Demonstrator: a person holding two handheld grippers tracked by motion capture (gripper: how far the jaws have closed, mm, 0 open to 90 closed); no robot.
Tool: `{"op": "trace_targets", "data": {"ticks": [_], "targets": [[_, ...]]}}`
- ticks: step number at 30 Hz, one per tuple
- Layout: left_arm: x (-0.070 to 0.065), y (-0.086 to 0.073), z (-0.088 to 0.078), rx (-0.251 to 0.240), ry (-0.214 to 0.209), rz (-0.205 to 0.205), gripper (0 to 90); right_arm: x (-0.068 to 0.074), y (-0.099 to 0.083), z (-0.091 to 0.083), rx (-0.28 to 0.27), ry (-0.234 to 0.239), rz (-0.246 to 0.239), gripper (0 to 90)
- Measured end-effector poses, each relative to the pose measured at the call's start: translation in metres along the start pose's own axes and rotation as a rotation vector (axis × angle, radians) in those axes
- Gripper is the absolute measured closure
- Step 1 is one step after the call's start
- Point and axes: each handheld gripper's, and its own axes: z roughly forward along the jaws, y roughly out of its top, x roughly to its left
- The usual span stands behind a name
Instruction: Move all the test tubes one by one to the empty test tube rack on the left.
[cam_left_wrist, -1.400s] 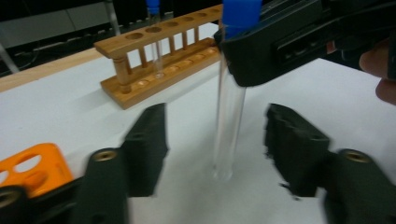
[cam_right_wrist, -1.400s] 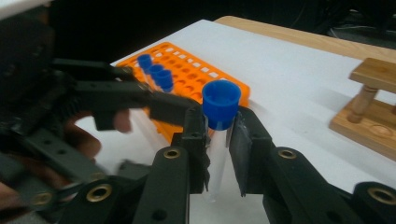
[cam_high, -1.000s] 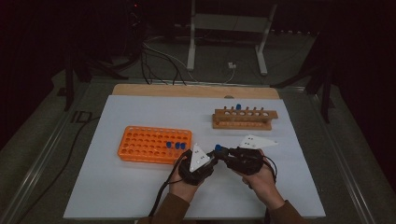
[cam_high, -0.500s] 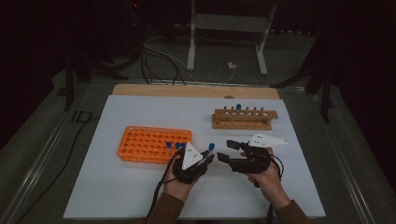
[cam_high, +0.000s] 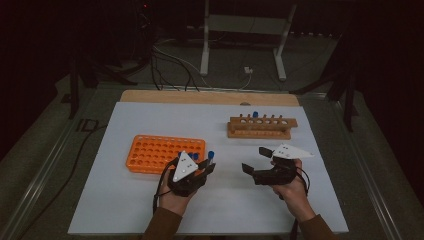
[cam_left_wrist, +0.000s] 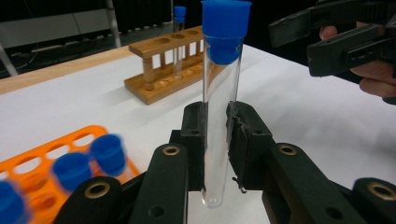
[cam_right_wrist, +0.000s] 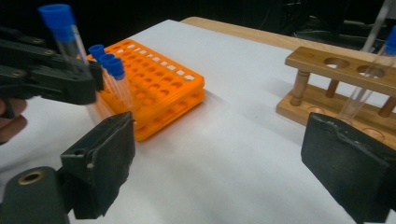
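The left gripper is clamped on a clear glass test tube with a blue cap, held upright above the white table surface, just right of the orange plastic multi-hole tube rack. The right gripper stands with its jaws spread wide and nothing between them, near the left one and aimed toward it. The orange rack holds a few blue-capped tubes at its near right corner; its other holes are bare. Farther back, the wooden test tube rack carries one blue-capped tube.
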Motion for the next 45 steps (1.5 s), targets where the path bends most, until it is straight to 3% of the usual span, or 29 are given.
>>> {"op": "trace_targets", "data": {"ticks": [4,16,23,32,37,45], "targets": [[0.009,-0.005,-0.012,-0.014,0.010,-0.019,77.0,-0.001,-0.001,-0.001,-0.005,-0.022,-0.003,4.2],[0.032,-0.008,-0.039,-0.051,0.045,-0.067,76.6,-0.001,-0.003,-0.007,-0.021,-0.047,-0.017,1.7],[0.044,-0.012,-0.048,-0.066,0.101,-0.091,76.6,-0.001,-0.003,-0.008,-0.023,-0.049,-0.013,1.7],[0.060,-0.019,-0.045,-0.058,0.210,-0.085,76.6,0.000,-0.003,-0.008,-0.025,-0.041,-0.014,1.7],[0.066,-0.023,-0.040,-0.044,0.251,-0.083,76.6,0.001,-0.003,-0.008,-0.025,-0.039,-0.017,1.8],[0.072,-0.031,-0.029,-0.021,0.242,-0.120,76.6,0.000,-0.004,-0.007,-0.021,-0.037,-0.016,1.8]]}}
